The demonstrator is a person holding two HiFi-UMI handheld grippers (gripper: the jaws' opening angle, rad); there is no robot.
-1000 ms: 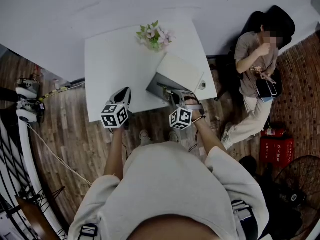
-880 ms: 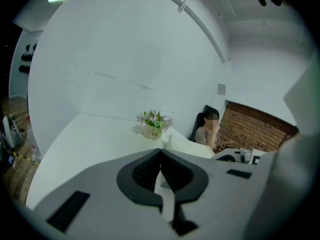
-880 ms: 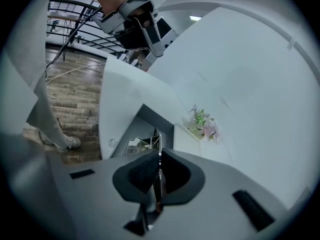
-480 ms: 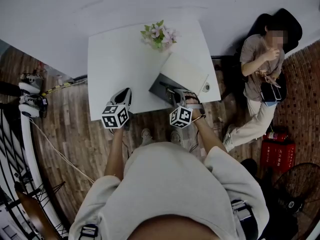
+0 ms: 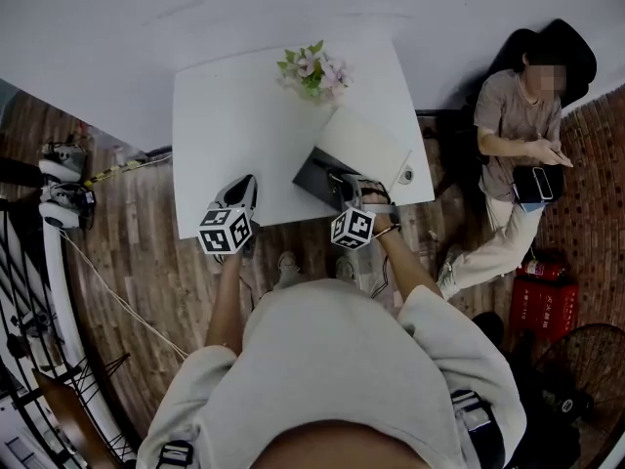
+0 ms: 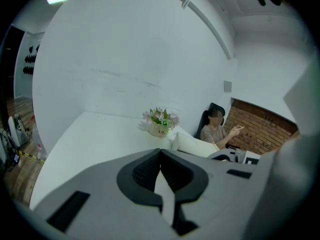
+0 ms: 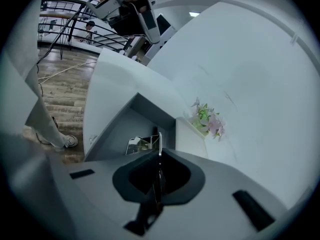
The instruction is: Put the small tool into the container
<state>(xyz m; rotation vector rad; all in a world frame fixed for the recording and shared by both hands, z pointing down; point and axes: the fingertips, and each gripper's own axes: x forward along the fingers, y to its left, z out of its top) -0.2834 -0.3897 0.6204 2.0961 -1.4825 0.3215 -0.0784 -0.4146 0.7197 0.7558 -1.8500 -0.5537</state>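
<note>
An open grey container (image 5: 311, 176) with a raised white lid (image 5: 369, 145) sits at the near right of the white table (image 5: 225, 115). My right gripper (image 5: 340, 180) hangs over the container's near edge. In the right gripper view its jaws (image 7: 159, 156) are shut on a thin, flat metal tool (image 7: 157, 140) that points into the grey box (image 7: 117, 129), where something shiny (image 7: 138, 144) lies. My left gripper (image 5: 241, 188) rests at the table's front edge, left of the box. It (image 6: 160, 156) is shut with nothing in it.
A small pot of flowers (image 5: 314, 69) stands at the back of the table, also in the left gripper view (image 6: 160, 122). A person (image 5: 522, 125) sits on the floor to the right, near a red box (image 5: 540, 303) and a fan (image 5: 586, 360). Equipment and cables (image 5: 59, 193) lie at the left.
Both grippers have stayed almost where they were. The seated person has lowered a hand from the face to the lap.
</note>
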